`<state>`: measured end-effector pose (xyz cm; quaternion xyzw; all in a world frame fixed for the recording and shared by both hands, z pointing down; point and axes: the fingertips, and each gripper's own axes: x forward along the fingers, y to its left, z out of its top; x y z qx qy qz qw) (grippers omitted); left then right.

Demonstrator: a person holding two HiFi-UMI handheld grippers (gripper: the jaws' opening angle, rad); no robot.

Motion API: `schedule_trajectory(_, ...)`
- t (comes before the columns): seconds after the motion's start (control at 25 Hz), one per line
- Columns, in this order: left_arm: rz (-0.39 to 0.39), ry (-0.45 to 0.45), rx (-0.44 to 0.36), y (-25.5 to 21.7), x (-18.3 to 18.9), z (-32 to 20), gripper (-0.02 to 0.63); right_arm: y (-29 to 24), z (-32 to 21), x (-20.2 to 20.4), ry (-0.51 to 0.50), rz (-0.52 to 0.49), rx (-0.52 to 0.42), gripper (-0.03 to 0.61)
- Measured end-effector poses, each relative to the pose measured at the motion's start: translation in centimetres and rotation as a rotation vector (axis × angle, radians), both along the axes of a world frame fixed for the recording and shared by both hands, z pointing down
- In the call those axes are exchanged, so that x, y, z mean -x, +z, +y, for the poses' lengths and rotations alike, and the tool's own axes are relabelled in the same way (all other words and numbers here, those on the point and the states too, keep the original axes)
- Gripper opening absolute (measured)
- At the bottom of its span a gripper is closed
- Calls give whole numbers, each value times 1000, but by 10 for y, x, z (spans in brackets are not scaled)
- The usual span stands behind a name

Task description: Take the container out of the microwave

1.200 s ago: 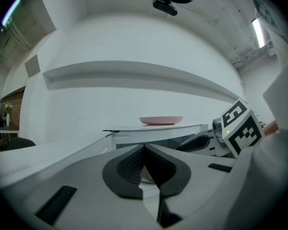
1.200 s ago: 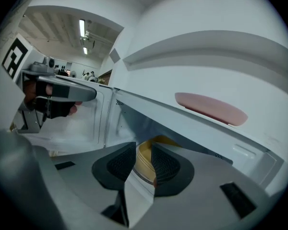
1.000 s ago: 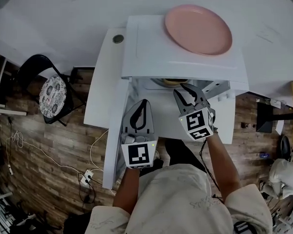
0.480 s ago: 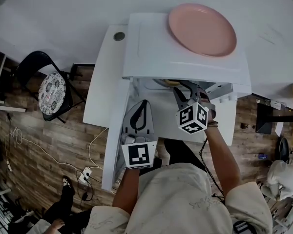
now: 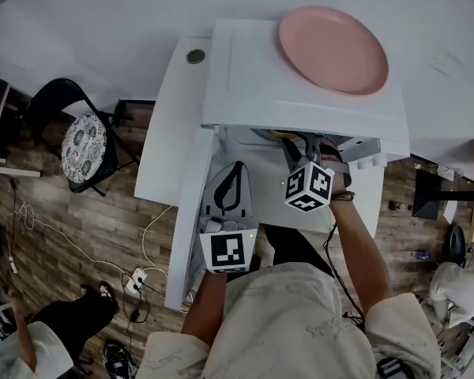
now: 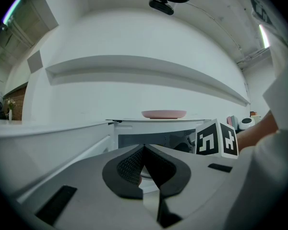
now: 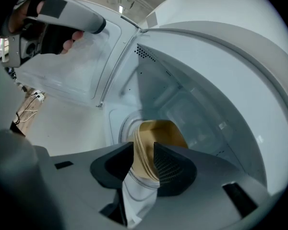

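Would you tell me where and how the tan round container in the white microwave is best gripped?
Grip the tan round container by its thin near rim, one jaw inside, one outside, coming straight in through the open front of the white microwave; its walls close off other sides. The right tool straddles that rim; its jaws have just been opening.

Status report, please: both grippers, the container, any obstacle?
Left gripper shut, idle outside. Right gripper inside microwave, jaws just opening, container rim between them. Nothing in the way.
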<state>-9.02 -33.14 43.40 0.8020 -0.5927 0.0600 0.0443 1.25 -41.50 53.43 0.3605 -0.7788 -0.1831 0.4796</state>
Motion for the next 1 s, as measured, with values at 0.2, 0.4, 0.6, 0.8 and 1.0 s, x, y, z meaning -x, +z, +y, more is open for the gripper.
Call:
schedule_trajectory(0.2, 0, 2, 28, 4, 1, 2, 6, 12, -1, 3, -26, 71, 32, 144)
schedule_trajectory(0.4, 3, 2, -17, -3, 1, -1, 6, 19, -4, 4, -52, 133, 35, 139)
schedule_trajectory(0.6, 2, 6, 18, 2, 0, 3, 6, 22, -7, 3, -70, 178, 29, 110)
schedule_trajectory(0.8, 3, 9, -1, -1, 0, 1, 6, 23, -8, 4, -82, 202, 24, 98)
schedule_trajectory(1.0, 1, 10, 11, 0, 0, 3, 6, 22, -6, 6, -89, 207, 30, 74)
